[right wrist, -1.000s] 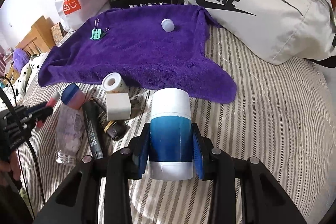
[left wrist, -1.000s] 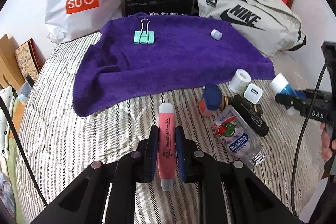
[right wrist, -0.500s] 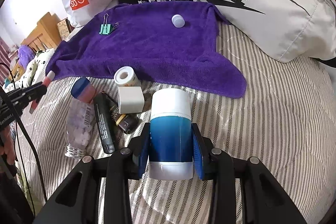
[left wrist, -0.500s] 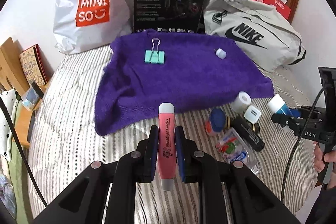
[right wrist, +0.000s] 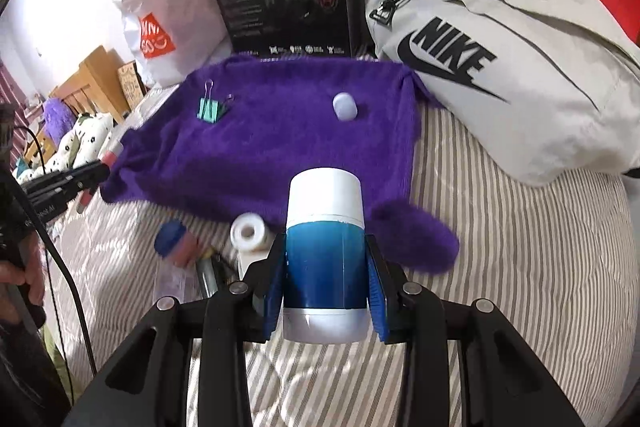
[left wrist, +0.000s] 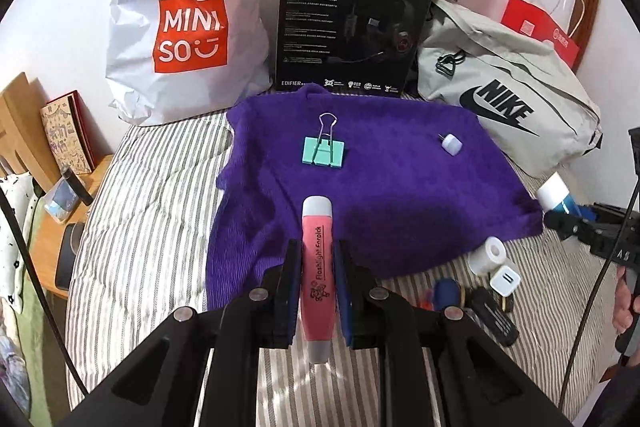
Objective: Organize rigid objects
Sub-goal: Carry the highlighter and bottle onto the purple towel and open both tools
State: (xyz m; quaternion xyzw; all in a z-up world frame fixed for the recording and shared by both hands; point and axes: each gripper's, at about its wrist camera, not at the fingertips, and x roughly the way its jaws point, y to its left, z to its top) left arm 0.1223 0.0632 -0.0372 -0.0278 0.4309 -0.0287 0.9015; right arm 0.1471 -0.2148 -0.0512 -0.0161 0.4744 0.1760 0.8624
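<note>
Setting: a bed (left wrist: pixel 152 211) with a striped cover; a purple towel (left wrist: pixel 384 195) is spread on it, with bags and a black box behind along the wall.
Left gripper (left wrist: pixel 317 263): I hold it above the near edge of the towel, clamped on a pink earpick (left wrist: pixel 318 267) that points forward between the fingers.
Right gripper (right wrist: pixel 325 267): I hold it above the bed at the towel's near right corner, clamped on a blue and white bottle (right wrist: pixel 325 247), white cap forward.
Done so far: a green binder clip (left wrist: pixel 323 151) and a small white cap (left wrist: pixel 452 143) lie well apart on the towel, which I judge to be the sorting spot.
In hand: two things, both lifted clear of the bed, neither set down yet.
Left to do: a cluster sits on the bed just off the towel's near edge: a tape roll (right wrist: pixel 248 231), a white charger (left wrist: pixel 505 278), a blue-capped bottle (right wrist: pixel 176 242), a black tube (left wrist: pixel 494 315), and a clear bottle that is mostly hidden.
Progress: I judge it under halfway; two placed, two carried, about five waiting.
</note>
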